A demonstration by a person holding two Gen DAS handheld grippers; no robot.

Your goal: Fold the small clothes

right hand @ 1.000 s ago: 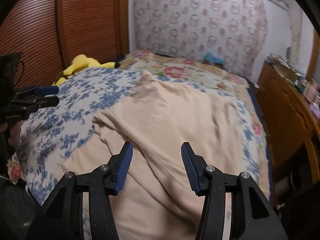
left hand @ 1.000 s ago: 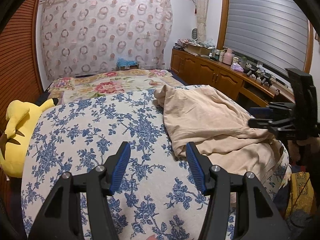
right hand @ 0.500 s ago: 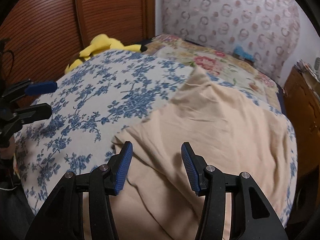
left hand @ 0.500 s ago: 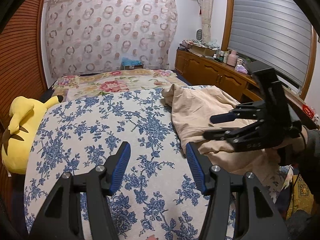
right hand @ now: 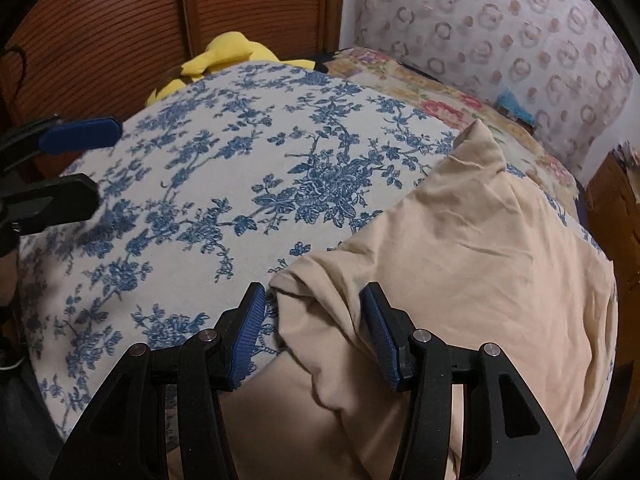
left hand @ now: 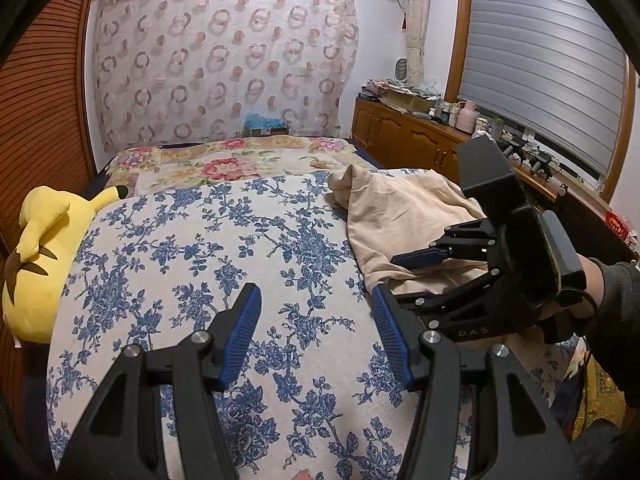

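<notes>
Right tongs [right hand: 314,332], released, straddle the beige garment [right hand: 460,264] edge; next, clench it. Left tongs [left hand: 316,336] wait released.

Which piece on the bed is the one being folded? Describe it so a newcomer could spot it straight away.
Start at the bed's blue-flowered white cover. On its window side lies a crumpled beige garment, its near corner between the open fingers of the right tool. It is the only plain, unpatterned cloth there; the yellow plush toy sits at the opposite edge.
</notes>
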